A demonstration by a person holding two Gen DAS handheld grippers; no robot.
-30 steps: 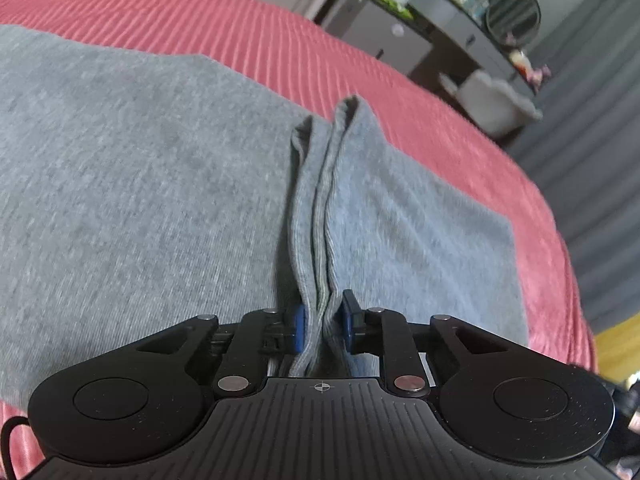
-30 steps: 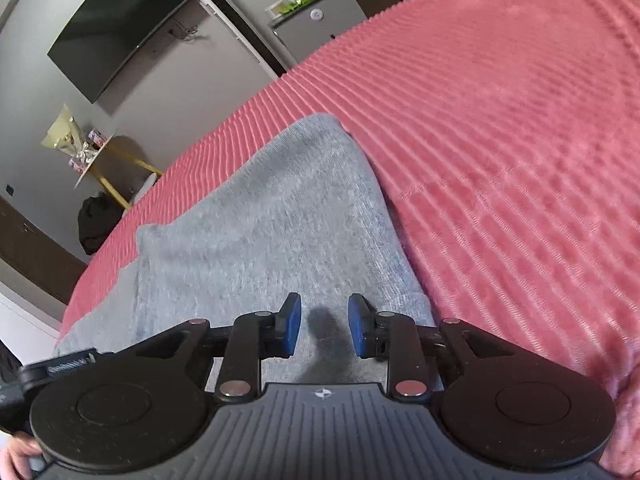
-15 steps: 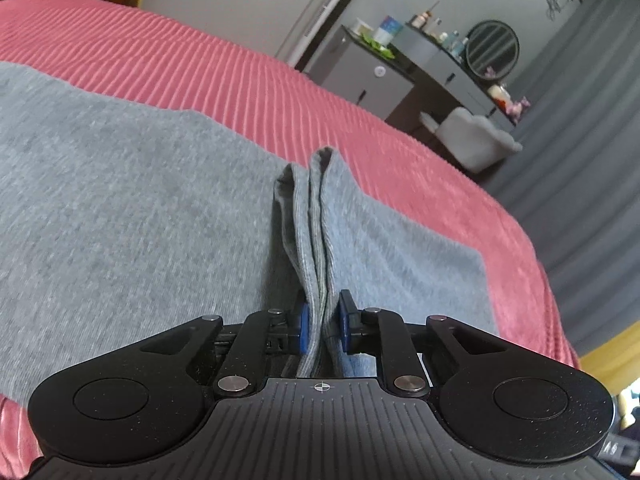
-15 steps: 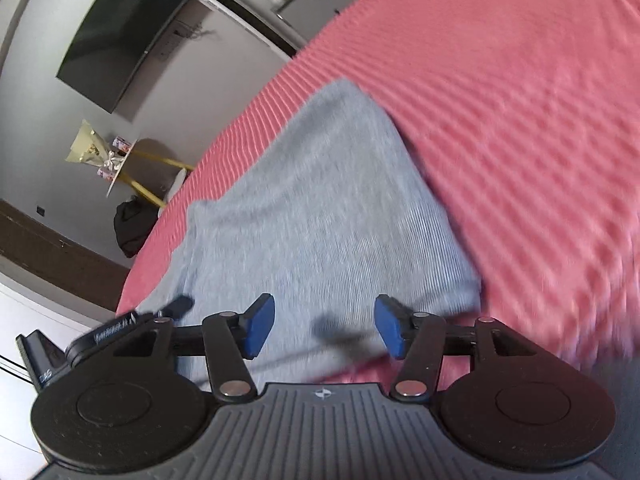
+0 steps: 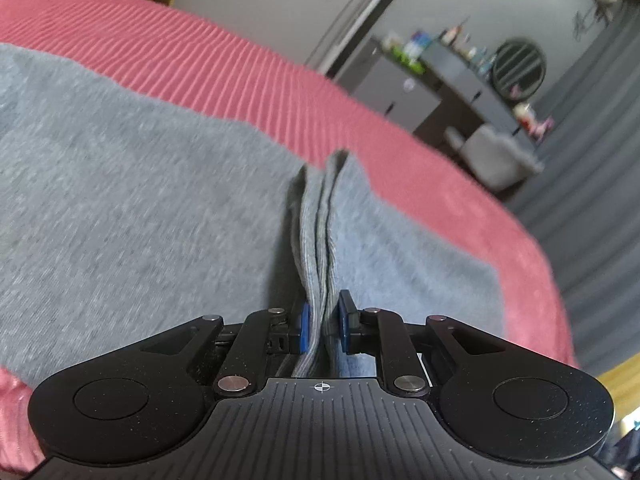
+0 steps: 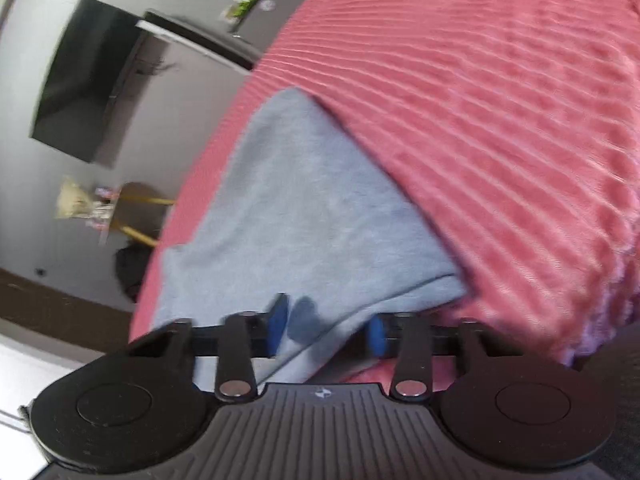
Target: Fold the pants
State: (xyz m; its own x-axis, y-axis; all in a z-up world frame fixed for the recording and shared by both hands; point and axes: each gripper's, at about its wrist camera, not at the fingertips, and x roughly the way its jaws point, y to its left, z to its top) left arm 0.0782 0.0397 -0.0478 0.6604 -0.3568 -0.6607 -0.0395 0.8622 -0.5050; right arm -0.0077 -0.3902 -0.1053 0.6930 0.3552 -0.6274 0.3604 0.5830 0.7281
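Observation:
Grey pants (image 5: 160, 200) lie spread on a pink ribbed bedspread (image 5: 240, 72). In the left wrist view my left gripper (image 5: 322, 328) is shut on a doubled ribbed edge of the pants (image 5: 316, 240), which rises as a ridge straight ahead of the pads. In the right wrist view the pants (image 6: 312, 208) run away towards the upper left, and their near edge drapes between the blue pads (image 6: 278, 320) of my right gripper (image 6: 326, 330). Its jaws are closing with the cloth between them, and the pads still stand apart.
The bedspread (image 6: 500, 120) fills the right of the right wrist view. A dark screen (image 6: 80, 80) hangs on the wall beyond, with a yellow-legged stand (image 6: 136, 208) below it. A grey dresser (image 5: 420, 92), round mirror (image 5: 518, 68) and pale chair (image 5: 496, 156) stand beyond the bed's far edge.
The right gripper opened wide, rolled and dropped onto the near edge of the pants, and its jaws have begun to narrow. The left gripper kept its grip and drew back a little.

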